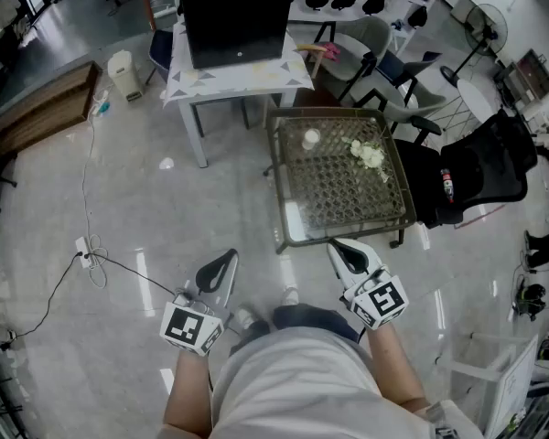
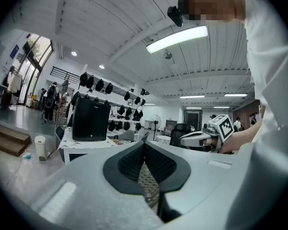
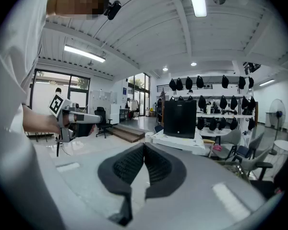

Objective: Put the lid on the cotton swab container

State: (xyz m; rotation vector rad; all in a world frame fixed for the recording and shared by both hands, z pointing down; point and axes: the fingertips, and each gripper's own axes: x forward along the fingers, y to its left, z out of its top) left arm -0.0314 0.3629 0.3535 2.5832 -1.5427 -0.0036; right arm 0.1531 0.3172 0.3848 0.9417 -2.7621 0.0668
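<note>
On the glass-topped low table (image 1: 297, 227) a small white round object (image 1: 309, 139) stands near the far edge. A pale cluster (image 1: 368, 154) lies to its right. They are too small to tell lid from container. My left gripper (image 1: 229, 258) hangs over the floor, short of the table's near left corner, with its jaws shut and nothing in them. My right gripper (image 1: 335, 246) hovers at the table's near edge, also shut and empty. In the left gripper view the ribbed pads (image 2: 153, 164) meet at the tip. The right gripper view shows its pads (image 3: 156, 166) closed the same way.
A white desk (image 1: 238, 79) with a black monitor (image 1: 236, 16) stands beyond the table. A black office chair (image 1: 485, 167) and grey chairs (image 1: 371, 44) crowd the right. A cable and plug (image 1: 87, 252) lie on the glossy floor at the left, with a white bin (image 1: 123, 73) further back.
</note>
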